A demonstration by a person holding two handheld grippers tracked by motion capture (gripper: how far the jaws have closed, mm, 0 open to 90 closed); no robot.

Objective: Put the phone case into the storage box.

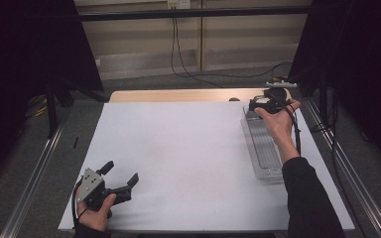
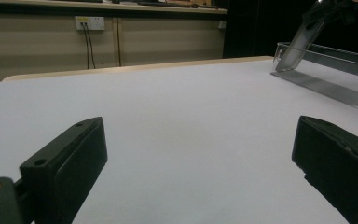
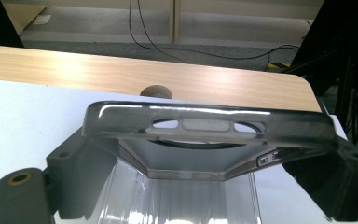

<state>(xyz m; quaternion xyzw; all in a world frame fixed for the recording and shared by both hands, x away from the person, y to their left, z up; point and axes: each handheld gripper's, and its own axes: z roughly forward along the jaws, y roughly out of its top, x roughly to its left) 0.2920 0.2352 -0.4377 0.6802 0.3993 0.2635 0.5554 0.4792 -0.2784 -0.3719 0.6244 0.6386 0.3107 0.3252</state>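
While the right gripper hangs over the far end of the clear tray, it carries item one: a clear phone case, clamped across its width between the two jaws.

Item: clear phone case. Position: directly above the tray's far end, its lower edge hanging down toward the tray in the left gripper view; whether it touches the tray floor cannot be told. Long axis: tilted steeply, top leaning away from the tray; the tray's own long axis runs from the person toward the far edge of the table. To lie flat, the case would have to be turned down along that same line.

Item: left gripper. Position: well apart from the tray, at the table's near corner on the opposite side. State: jaws spread wide, nothing between them, resting low on the white surface.

Nearer hand: the right one, already holding the case over the tray.
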